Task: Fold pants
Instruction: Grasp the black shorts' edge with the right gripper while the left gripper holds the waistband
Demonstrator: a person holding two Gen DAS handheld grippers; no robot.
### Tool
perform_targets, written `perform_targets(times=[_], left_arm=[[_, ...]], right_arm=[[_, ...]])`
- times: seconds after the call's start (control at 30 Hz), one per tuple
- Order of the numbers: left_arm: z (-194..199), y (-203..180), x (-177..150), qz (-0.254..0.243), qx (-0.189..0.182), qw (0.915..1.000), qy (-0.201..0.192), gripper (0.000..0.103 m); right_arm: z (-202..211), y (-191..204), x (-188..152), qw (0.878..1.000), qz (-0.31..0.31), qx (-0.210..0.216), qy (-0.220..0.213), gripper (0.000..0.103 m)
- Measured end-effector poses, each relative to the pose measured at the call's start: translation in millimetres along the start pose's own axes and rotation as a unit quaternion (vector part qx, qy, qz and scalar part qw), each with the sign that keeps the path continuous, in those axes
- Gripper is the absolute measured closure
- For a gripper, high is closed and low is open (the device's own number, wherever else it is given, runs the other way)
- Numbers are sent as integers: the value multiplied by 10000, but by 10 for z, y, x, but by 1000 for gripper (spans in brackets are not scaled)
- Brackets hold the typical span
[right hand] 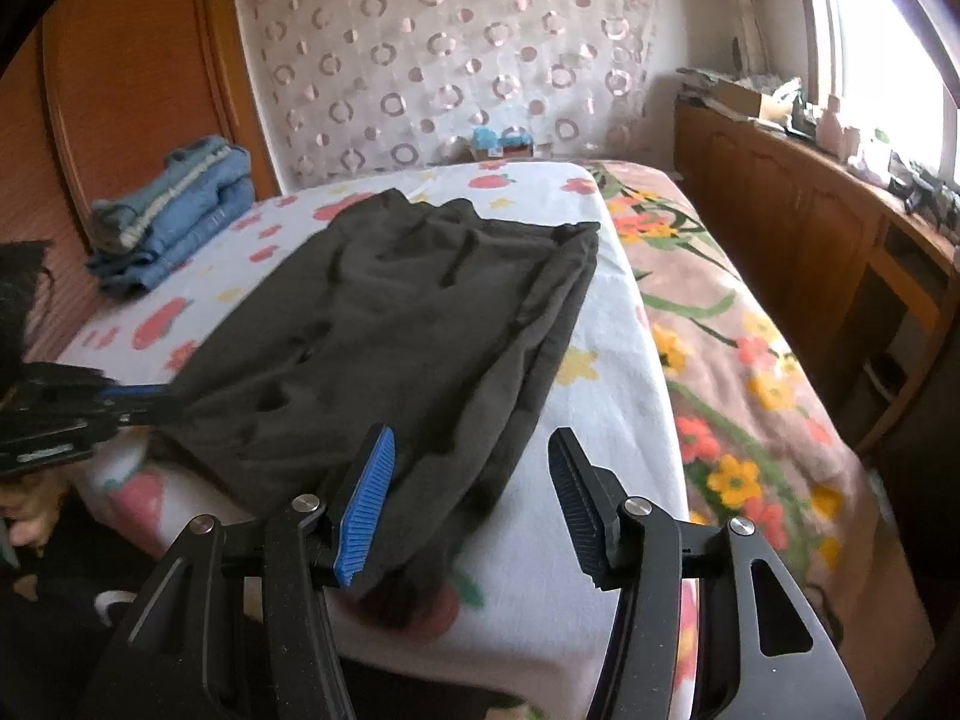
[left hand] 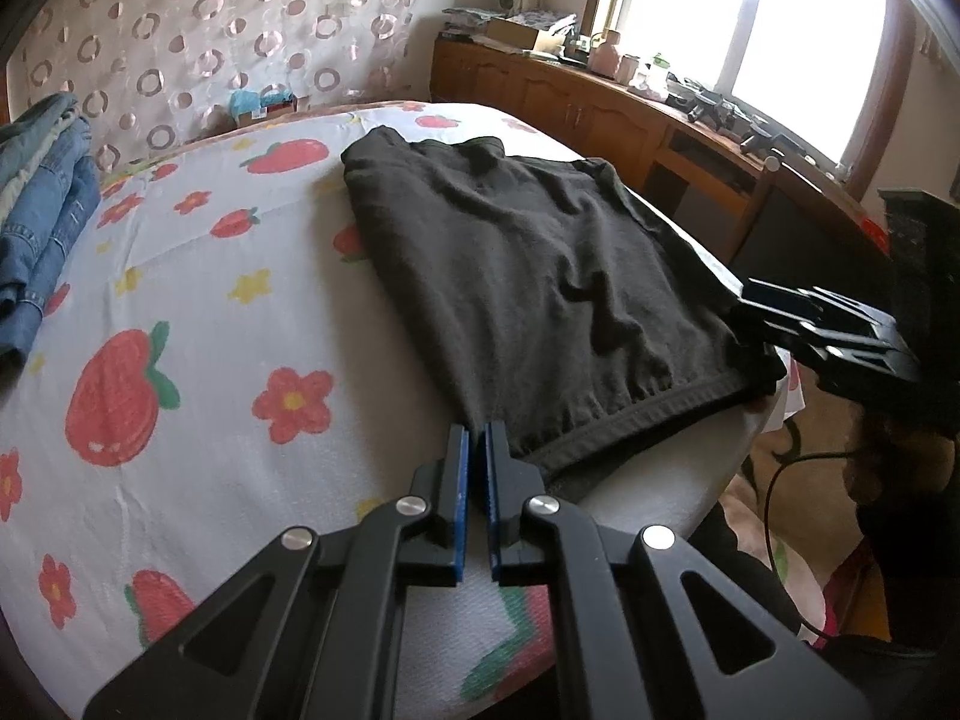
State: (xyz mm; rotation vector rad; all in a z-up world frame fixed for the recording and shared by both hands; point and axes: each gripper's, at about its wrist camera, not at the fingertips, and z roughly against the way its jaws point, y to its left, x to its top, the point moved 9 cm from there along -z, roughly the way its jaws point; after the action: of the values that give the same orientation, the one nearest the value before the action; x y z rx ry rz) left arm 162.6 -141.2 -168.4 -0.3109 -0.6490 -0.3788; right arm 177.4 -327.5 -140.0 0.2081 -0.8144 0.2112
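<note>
1. Black knit fabric: the dark soft pants lie flattened on the white bedsheet printed with strawberries and flowers, near the bed's near edge, with the ribbed waistband or cuff hem toward the camera.
2. Progress, as a judgement: the garment appears already doubled into a compact, roughly rectangular shape, with layered edges visible along its right side in the right wrist view. At least one more fold seems to remain before it matches the stack of folded blue denim jeans at the far left of the bed.
3. Left gripper: its blue-padded jaws stand closed together at the near left corner of the hem. Whether cloth is pinched between the pads cannot be told with certainty; the tips meet right at the fabric's edge.
4. Right gripper: jaws stand about half apart, holding nothing. Its left pad hovers over the pants' near right corner; contact is not confirmed.
</note>
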Motion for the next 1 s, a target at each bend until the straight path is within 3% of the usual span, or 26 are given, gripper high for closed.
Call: perform_targets(times=[0.27,0.57,0.73,0.87,1.0], left_arm=[[-16,43,-5,146,-87,9999,-5,94],[-27,28,15,-5,13,10000,-62,88],[-35,42,32,-35,120,9999,-27,82],[31,53,88,312,-175,9993,-114,82],[47,4,140,252,-213,9993,-158,81]], right_arm=[[96,151,-119,9998,20,128,132,49],[32,160,-226,9995,-35,0,304,60],[29,199,-235,9995,19,53,303,72],[33,216,-241,9995,51,132,289,78],[34,217,-247,9995,15,182,267,82]])
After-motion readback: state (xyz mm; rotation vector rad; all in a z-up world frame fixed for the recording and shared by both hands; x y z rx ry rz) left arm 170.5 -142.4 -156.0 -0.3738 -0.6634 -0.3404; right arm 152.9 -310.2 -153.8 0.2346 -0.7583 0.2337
